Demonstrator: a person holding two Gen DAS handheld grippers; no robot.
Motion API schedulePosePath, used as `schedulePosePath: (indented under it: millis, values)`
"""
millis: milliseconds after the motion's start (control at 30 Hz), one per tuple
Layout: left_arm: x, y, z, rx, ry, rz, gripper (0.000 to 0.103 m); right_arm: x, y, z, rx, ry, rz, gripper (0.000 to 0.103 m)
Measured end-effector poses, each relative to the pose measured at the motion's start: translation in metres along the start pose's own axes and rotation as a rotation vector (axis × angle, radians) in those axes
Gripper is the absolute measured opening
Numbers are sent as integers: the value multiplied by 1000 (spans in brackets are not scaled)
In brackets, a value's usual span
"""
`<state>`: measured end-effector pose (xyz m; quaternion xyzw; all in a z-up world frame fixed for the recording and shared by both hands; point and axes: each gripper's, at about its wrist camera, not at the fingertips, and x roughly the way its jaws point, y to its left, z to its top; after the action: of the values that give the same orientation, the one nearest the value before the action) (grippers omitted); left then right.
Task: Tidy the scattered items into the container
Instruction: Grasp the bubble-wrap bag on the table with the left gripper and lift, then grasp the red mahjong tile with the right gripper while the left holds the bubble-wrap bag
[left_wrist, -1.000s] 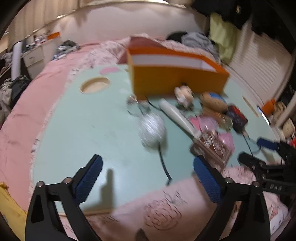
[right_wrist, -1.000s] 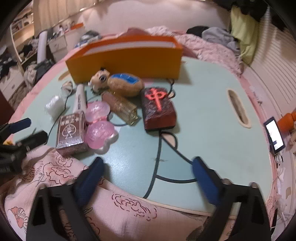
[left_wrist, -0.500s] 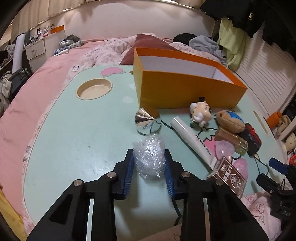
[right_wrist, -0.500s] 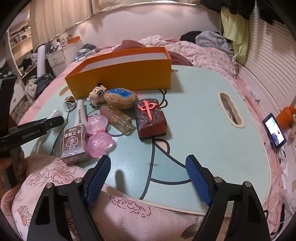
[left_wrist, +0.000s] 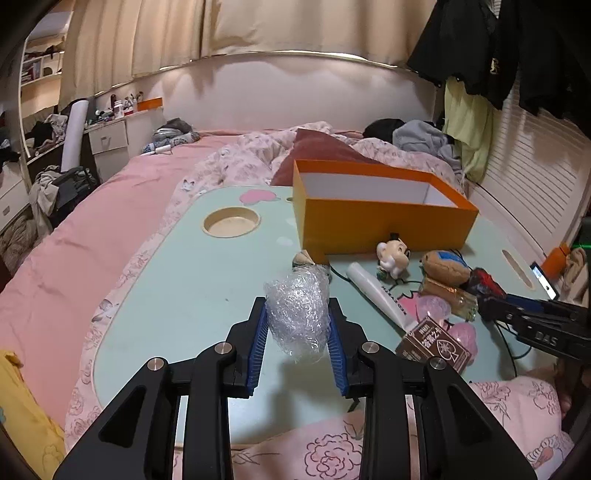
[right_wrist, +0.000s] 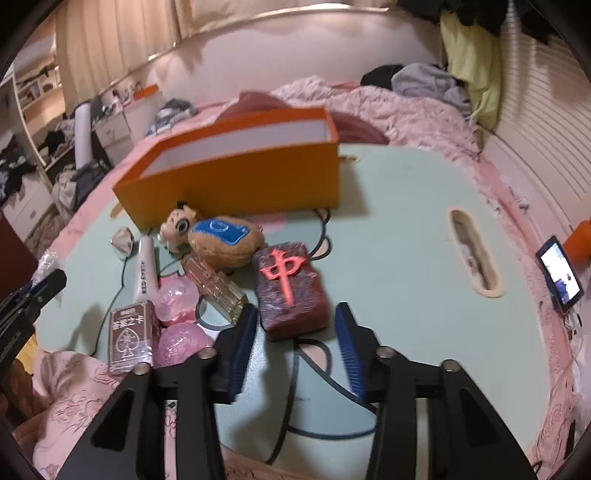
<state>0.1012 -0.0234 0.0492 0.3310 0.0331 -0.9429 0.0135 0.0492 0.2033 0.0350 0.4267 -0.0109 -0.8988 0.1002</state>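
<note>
Two risks. Left gripper pinches a crumpled clear plastic-wrap ball, which may slip free before reaching the orange cardboard box. Right gripper, jaws closing around but not yet touching the dark-red mahjong-tile block near the desk's front edge, may nudge it askew.

Box is sitting at the desk's far side w/ figurine & plush lying just in front. Mahjong block is lying nearer, right of bottle; card pack is lying at the near edge, left.

Crumpled plastic wad lifted, orange box open
</note>
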Motion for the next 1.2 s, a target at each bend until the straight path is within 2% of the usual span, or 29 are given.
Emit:
schedulePosePath:
  millis: [200, 267, 500, 633, 833, 1200]
  values:
    - [-2, -3, -1, 8, -11, -5, 32, 12, 7, 3, -47, 21, -20, 41]
    - [-2, -4, -1, 11, -11, -4, 32, 14, 10, 3, -62, 18, -51, 38]
    - [-2, -7, -2, 26, -9, -8, 32, -8, 25, -13, -107, -83, -142, 38]
    - [-1, -7, -2, 28, -3, -14, 32, -13, 30, -20, -121, -83, -124, 38]
    - [-2, -10, -3, 38, -5, -16, 32, -26, 38, -24, -149, -140, -171, 38]
    - [-3, -13, -3, 52, -12, -10, 32, -37, 32, -23, -123, -197, -171, 38]
